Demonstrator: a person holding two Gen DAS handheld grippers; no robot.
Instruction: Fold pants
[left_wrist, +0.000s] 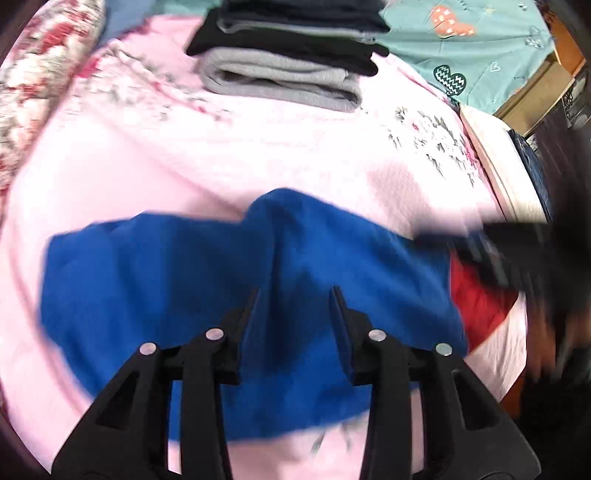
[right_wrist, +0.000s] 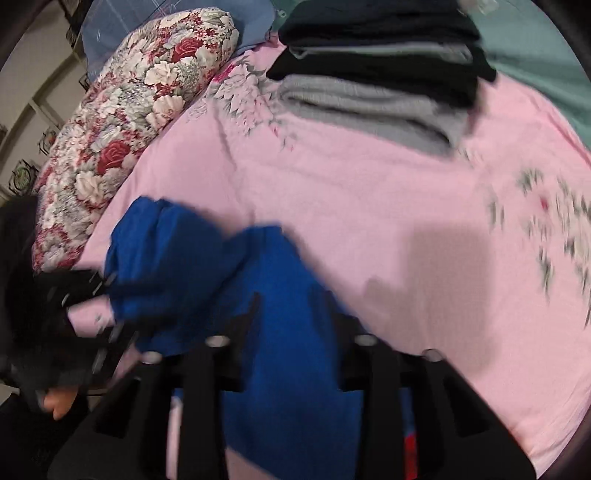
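Blue pants (left_wrist: 229, 291) lie bunched on the pink bedspread (left_wrist: 221, 155); they also show in the right wrist view (right_wrist: 280, 332). My left gripper (left_wrist: 295, 291) hangs open just above the blue cloth, holding nothing. My right gripper (right_wrist: 291, 299) is open over the same pants, its image blurred by motion. The right gripper shows as a dark blur at the right edge of the left wrist view (left_wrist: 517, 254), and the left one at the left edge of the right wrist view (right_wrist: 74, 306). A red patch of cloth (left_wrist: 480, 302) sits beside the pants.
A stack of folded grey and black garments (left_wrist: 291, 55) lies at the far side of the bed, also in the right wrist view (right_wrist: 380, 85). A floral pillow (right_wrist: 122, 129) lies at the left. A teal sheet (left_wrist: 476, 48) is at the far right.
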